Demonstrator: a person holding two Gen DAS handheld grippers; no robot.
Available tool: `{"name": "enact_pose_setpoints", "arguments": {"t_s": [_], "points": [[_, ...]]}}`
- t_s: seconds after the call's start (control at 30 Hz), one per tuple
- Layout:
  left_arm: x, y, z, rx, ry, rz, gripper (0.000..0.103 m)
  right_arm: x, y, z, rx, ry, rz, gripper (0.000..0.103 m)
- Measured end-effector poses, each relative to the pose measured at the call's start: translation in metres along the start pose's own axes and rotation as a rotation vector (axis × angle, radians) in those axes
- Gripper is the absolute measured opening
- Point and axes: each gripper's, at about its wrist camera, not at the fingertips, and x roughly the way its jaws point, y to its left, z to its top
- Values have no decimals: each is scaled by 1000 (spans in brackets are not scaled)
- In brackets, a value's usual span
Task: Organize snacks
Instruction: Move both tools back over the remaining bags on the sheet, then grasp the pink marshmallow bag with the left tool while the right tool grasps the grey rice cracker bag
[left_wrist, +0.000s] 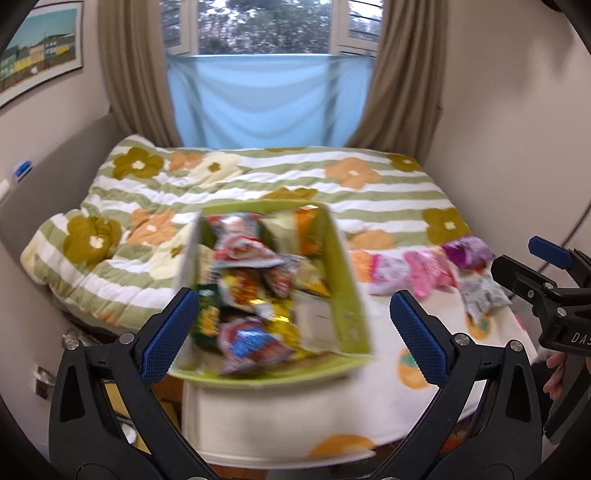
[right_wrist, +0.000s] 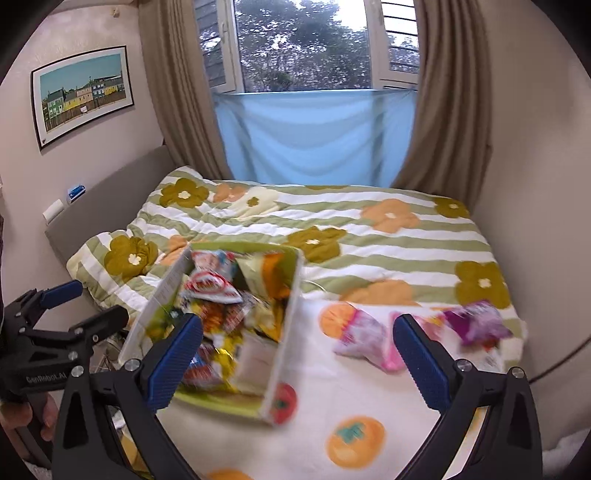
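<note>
**Q:** What is lying in front of the rig, largest first?

**A:** I am looking at a bed under a striped, flowered quilt (left_wrist: 229, 192), reaching back to a window with brown curtains (right_wrist: 177, 92) and a blue cloth (left_wrist: 266, 99) hanging across its lower part. A white blanket with orange fruit prints (right_wrist: 369, 413) is lying over the near end.

**Q:** Where is the box, and how is it pointing?

**A:** The green snack box (left_wrist: 347, 295) is sitting on the near part of the bed, on the white blanket, left of centre in the right wrist view. Its long axis is running from me toward the window, open top facing up, packed with bright snack packets (left_wrist: 243, 251). Motion blur is hiding their labels.

**Q:** And the loose items?

**A:** Pink packets (right_wrist: 365, 339) and a purple packet (right_wrist: 476, 325) are lying on the blanket to the right of the box, apart from it.

**Q:** The grippers?

**A:** I am holding the left gripper (left_wrist: 291, 328) above the box's near end, fingers spread wide, gripping nothing. The right gripper (right_wrist: 299, 358) is hanging over the blanket between box and pink packets, jaws likewise spread and empty. A hand (right_wrist: 26, 421) is showing at the left gripper's handle.
</note>
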Motion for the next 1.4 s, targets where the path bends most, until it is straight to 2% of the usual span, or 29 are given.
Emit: {"name": "enact_pose_setpoints", "arguments": {"t_s": [0.2,0.43,0.67,0.87,0.93,1.07,1.2,1.4], "points": [[-4,-71,-12,57,-2,-51,103,-40,-62,-32,60,-2,-55,102],[29,-142,-7,124,49,-139,103,-58,-126,-54,125,5,-136,102],[92,-195,20,207,106,-223,103,-38,-179,-71,223,46,-203,102],[160,-233,48,317,170,-259,103,-5,-215,-83,331,107,-212,102],[183,-244,53,379,202,-277,103,10,-227,-85,379,126,-210,102],[230,-267,48,570,283,-340,103,31,-247,-93,471,160,-215,102],[269,-293,28,830,319,-346,103,50,-261,-103,592,187,-201,103],[318,-320,15,1055,372,-396,103,76,-270,-125,735,230,-206,103]]}}
